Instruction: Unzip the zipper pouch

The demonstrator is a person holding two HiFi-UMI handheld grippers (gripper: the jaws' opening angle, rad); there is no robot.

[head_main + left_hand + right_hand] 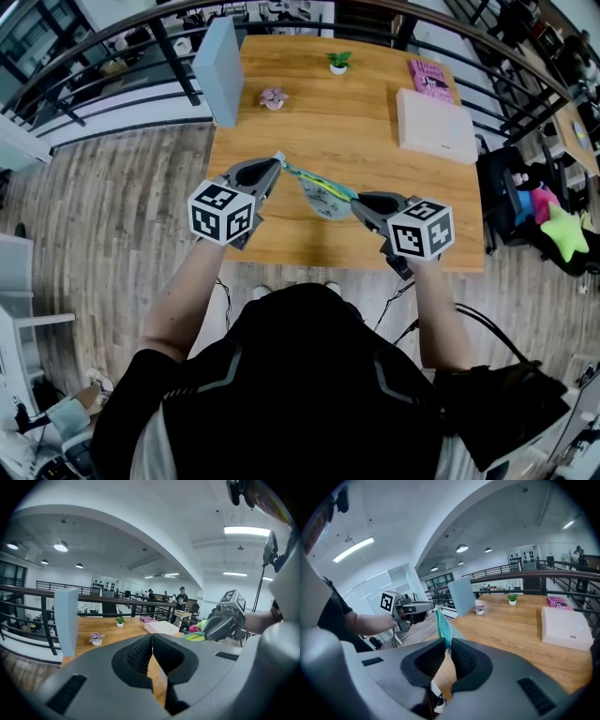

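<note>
Zipper pouch (323, 195) is held in the air over the near edge of the worktop (356, 122), stretched taut between the two grippers.

Right gripper (357, 203): fingers clenched on the pouch's near end; its own view shows the teal edge pinched between them.

Left gripper (277, 165): fingers clenched tight at the pouch's far tip. We judge this to be the zipper pull, but it is too small to confirm.

Step in hand, as we read it: the unzip stroke, one gripper anchoring and the other on the slider. We cannot tell how far the zip is open.

The next move calls for drawing the left gripper away along the zip line while the right holds firm and the fabric stays taut.
</note>
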